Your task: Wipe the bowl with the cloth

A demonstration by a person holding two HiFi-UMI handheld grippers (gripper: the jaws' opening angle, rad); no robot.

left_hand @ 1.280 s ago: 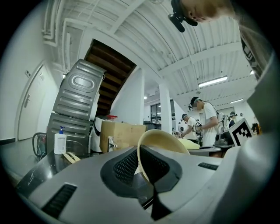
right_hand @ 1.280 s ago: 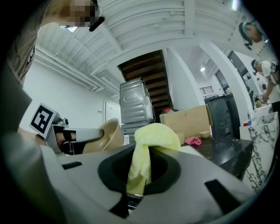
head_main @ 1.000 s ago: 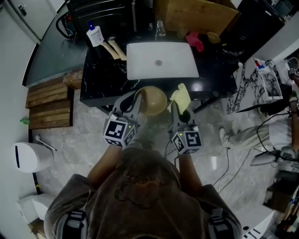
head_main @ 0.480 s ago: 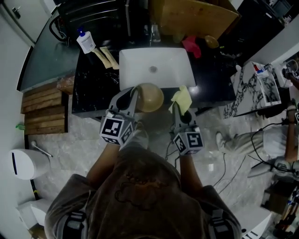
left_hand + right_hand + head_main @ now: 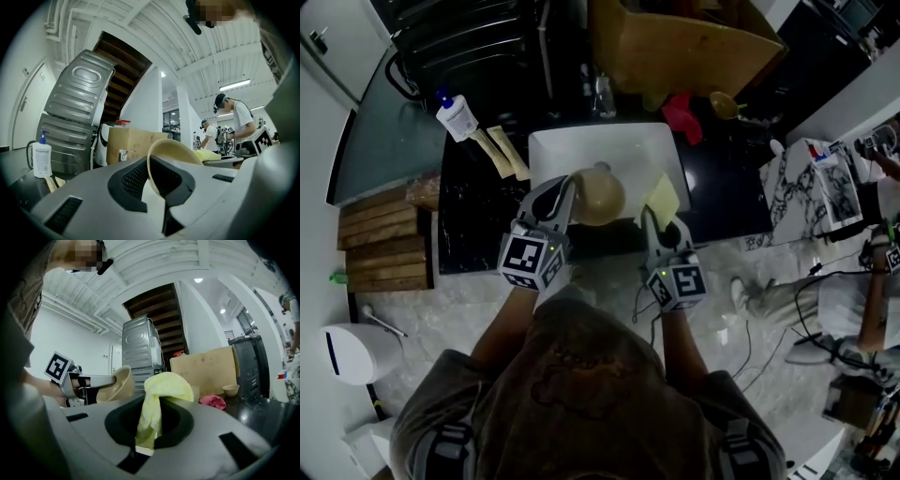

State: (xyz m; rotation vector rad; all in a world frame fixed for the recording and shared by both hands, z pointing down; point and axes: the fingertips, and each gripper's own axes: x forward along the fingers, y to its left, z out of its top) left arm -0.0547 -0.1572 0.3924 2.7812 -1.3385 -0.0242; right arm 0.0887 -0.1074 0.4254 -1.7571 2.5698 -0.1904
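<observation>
Both grippers hang above the sink (image 5: 609,150); the left gripper (image 5: 570,195) jaws pinch the bowl (image 5: 600,197) by its rim; the right gripper (image 5: 661,223) jaws pinch the cloth (image 5: 662,195). Bowl and cloth are near, apart.

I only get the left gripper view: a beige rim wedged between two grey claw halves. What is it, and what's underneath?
Observer: It's a bowl, pinched by its rim in the left claw. The head view shows it held above a white sink.
Visitor: What's the other claw doing?
Observer: The right claw is shut on a yellow cloth, as the right gripper view shows.
Visitor: Is it wiping yet?
Observer: No. From the head view the cloth sits beside the bowl, not touching it.
</observation>
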